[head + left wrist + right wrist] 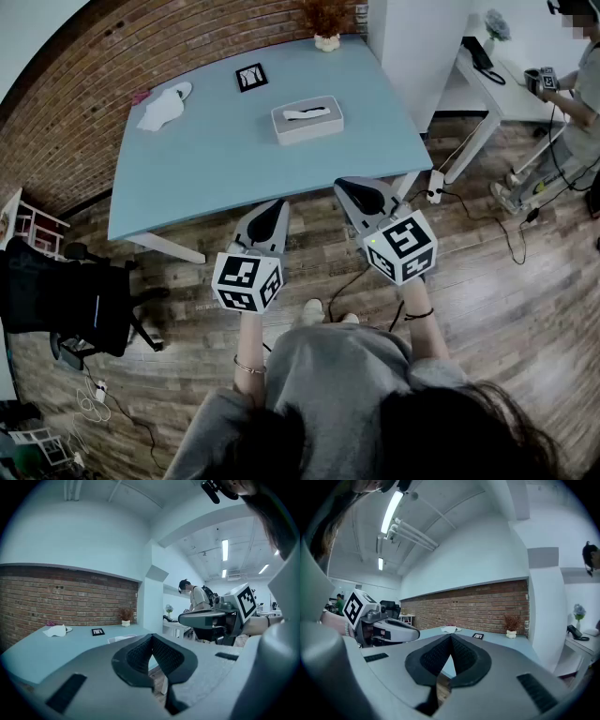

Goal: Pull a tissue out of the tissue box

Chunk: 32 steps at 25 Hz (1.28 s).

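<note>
A grey tissue box (307,119) with a white tissue showing in its slot sits mid-table on the light blue table (216,178). In the left gripper view only its top edge (123,639) peeks over the jaws. Both grippers hover over the wood floor, short of the table's near edge and well apart from the box. My left gripper (277,204) (151,637) is shut, its tips meeting with nothing between them. Beside it, my right gripper (345,185) (451,637) is likewise shut and empty. Each gripper points roughly level toward the table.
On the table lie a crumpled white tissue (164,108), a small black frame (251,77) and a potted plant (326,37). A black office chair (70,300) stands left. A white pillar (412,47), a white desk (487,70), floor cables and a person (572,103) are right.
</note>
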Each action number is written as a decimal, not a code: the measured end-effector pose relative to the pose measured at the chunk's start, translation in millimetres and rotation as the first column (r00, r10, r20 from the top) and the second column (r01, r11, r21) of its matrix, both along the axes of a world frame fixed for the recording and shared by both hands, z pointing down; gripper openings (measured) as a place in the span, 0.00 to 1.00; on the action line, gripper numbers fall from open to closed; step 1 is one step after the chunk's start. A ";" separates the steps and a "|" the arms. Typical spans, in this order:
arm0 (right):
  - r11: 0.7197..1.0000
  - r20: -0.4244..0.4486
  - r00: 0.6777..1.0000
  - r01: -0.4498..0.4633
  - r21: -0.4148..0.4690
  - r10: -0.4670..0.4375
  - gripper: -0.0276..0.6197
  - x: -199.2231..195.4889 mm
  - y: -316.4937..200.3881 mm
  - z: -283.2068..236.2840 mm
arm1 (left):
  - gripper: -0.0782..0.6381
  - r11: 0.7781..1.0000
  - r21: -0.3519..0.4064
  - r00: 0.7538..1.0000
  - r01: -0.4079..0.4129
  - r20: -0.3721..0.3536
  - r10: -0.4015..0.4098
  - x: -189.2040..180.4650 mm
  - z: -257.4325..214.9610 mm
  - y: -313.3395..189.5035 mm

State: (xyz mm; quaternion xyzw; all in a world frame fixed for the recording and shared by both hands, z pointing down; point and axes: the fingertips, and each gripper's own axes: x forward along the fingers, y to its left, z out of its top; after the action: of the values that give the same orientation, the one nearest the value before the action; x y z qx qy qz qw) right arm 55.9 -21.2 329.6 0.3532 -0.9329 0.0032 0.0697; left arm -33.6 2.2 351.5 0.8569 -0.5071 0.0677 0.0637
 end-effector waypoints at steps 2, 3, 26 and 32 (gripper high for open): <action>1.000 0.001 1.000 -0.001 0.001 0.001 0.04 1.6 1.8 -0.9 | 0.11 1.000 0.000 1.000 -0.001 0.002 0.001 1.7 -0.6 1.3; 1.000 0.000 1.000 -0.001 0.003 0.001 0.04 2.6 2.6 -1.3 | 0.11 1.000 0.000 1.000 -0.002 0.003 0.002 2.7 -0.9 1.9; 0.998 -0.004 0.999 0.054 -0.012 -0.054 0.04 42.4 16.1 5.6 | 0.11 0.999 -0.010 0.999 0.044 0.020 -0.043 43.0 3.0 18.2; 0.998 -0.004 0.999 0.053 -0.029 -0.053 0.04 39.9 -2.0 13.9 | 0.11 0.999 -0.021 0.999 0.037 0.021 -0.036 42.3 8.9 3.7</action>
State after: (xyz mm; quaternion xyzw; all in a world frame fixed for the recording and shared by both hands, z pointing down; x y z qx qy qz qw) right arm 95.8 -23.2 343.5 0.3273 -0.9417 0.0138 0.0771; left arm 8.8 5.9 360.3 0.8460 -0.5225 0.0807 0.0687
